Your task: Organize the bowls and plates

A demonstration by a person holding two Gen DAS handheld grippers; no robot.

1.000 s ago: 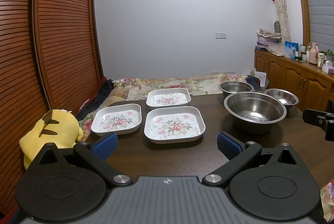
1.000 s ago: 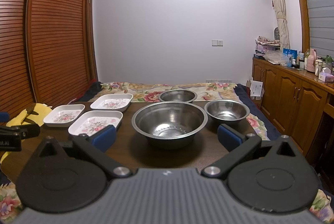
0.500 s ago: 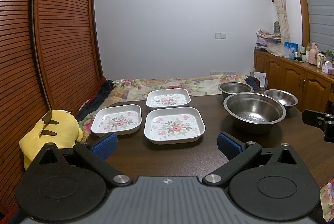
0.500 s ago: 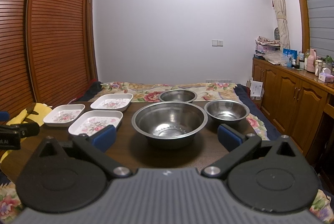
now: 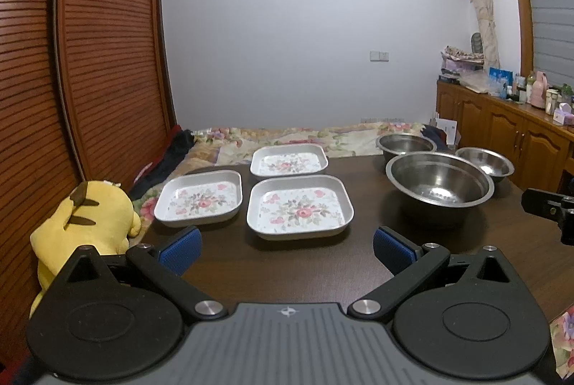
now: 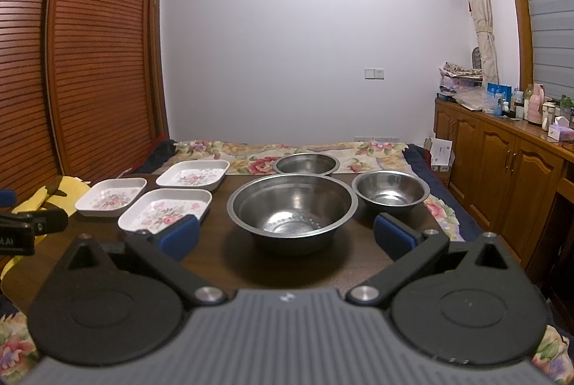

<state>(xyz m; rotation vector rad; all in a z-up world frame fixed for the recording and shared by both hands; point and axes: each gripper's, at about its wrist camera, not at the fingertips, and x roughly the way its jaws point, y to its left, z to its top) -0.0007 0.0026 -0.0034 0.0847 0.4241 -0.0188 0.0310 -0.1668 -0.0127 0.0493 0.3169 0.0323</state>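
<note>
Both tongs, left [image 5: 286,250] and right [image 6: 286,236], gape empty above the table's [image 5: 308,263] bare near edge.

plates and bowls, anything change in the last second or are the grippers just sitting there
Nothing visibly changed. The three white floral square plates and three stainless steel bowls lie where they were on the dark wooden table. The left gripper and right gripper stay open, short of the dishes, holding nothing.
</note>
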